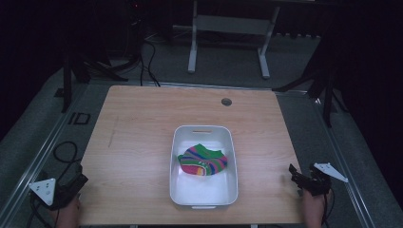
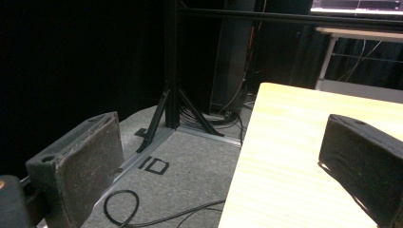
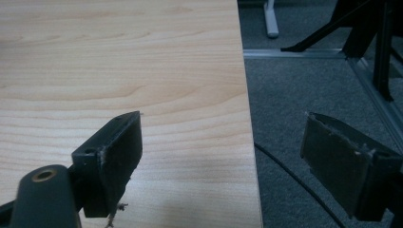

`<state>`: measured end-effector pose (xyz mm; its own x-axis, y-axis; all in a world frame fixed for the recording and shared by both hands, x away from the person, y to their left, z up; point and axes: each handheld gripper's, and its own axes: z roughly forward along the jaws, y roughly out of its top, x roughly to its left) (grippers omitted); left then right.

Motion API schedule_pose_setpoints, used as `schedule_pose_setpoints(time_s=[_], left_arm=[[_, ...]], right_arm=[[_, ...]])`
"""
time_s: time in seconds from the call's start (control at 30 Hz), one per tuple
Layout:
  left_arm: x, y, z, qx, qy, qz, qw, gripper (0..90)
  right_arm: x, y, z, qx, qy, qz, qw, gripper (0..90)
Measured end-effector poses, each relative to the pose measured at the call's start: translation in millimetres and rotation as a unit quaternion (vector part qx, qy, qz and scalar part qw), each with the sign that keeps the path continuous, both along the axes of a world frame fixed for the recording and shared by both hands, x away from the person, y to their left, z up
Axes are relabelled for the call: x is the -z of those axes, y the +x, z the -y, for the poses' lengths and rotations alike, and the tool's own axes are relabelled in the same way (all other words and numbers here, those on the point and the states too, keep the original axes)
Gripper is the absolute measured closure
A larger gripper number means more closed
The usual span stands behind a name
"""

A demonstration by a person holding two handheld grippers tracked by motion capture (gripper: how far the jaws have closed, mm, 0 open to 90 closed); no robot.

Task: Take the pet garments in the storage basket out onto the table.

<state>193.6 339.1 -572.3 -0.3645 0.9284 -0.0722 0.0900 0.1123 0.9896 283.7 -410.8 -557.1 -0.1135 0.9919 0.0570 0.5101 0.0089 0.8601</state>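
**Where my three cameras look**

My high view hangs above my side of the wooden table [image 1: 142, 142], facing forward and down, far enough back to frame the whole top and the grey floor around it.

My left gripper view sits low and close at the table's left edge [image 2: 294, 156], facing along it toward the far floor; the edge runs up the centre-right of the frame.

My right gripper view looks down from close over the right edge [image 3: 142, 71]. All three share that tabletop.
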Motion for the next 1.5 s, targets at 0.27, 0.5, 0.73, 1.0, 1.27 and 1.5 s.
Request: schedule_pose_setpoints(time_s=[0.27,0.5,0.73,1.0,1.27,1.5], left_arm=[[-0.1,-0.5,-0.7,0.001,-0.003,0.001,1.0,1.2],[-0.2,-1.1,-0.8,0.005,-0.003,0.002,1.0,1.2],[-0.1,-0.5,-0.5,0.005,-0.003,0.001,1.0,1.2],[-0.1,0.7,-0.5,0.004,-0.002,-0.005,1.0,1.2],[-0.1,1.3,0.2,0.002,0.001,-0.007,1.0,1.2],[-0.1,1.1,0.0,0.003,-0.001,-0.006,1.0,1.2]], right_arm=[[0.6,4.1,-4.7,-0.006,-0.023,-0.016,0.9996,13.7],[0.9,4.9,-7.3,-0.021,-0.032,-0.022,0.999,14.9],[1.0,3.7,-8.9,-0.069,-0.021,-0.027,0.997,15.0],[1.3,10.7,-6.0,-0.184,-0.009,-0.043,0.9819,13.2],[1.6,16.0,-11.1,-0.307,-0.035,-0.087,0.9471,13.4],[0.2,18.1,-32.4,-0.383,-0.048,-0.123,0.9142,13.4]])
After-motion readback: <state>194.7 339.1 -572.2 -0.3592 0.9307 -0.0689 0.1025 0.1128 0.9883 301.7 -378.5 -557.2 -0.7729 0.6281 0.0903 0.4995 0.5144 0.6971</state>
